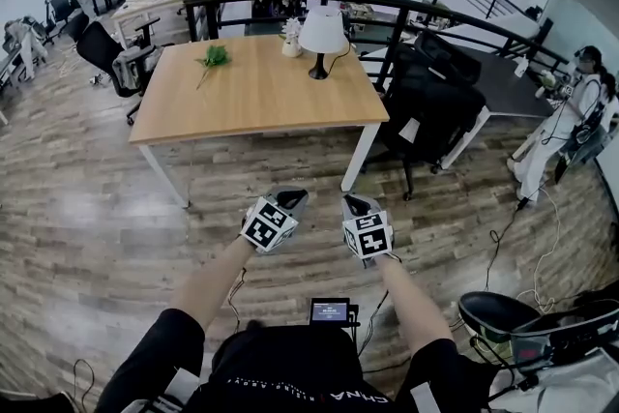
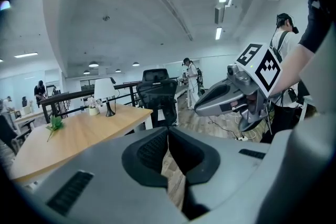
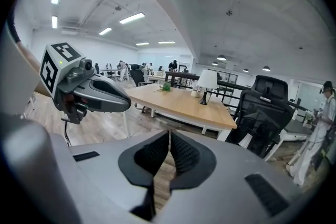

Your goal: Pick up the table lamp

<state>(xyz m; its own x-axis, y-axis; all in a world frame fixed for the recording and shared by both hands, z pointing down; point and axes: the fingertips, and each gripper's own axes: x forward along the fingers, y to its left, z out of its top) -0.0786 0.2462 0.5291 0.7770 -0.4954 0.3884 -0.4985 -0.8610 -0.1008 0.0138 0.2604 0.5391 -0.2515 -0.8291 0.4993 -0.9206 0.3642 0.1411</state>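
The table lamp (image 1: 322,36), white shade on a thin black stem and base, stands at the far edge of the wooden table (image 1: 256,97). It also shows small in the left gripper view as the lamp (image 2: 105,93) and in the right gripper view as the lamp (image 3: 207,83). Both grippers hover over the floor well short of the table. My left gripper (image 1: 293,199) is shut and empty. My right gripper (image 1: 356,204) is shut and empty beside it.
A small white flower pot (image 1: 291,42) stands left of the lamp, and a green sprig (image 1: 214,57) lies on the table's left part. Black office chairs (image 1: 433,97) crowd the table's right side. A black railing (image 1: 387,10) runs behind. A person (image 1: 571,116) stands at the right.
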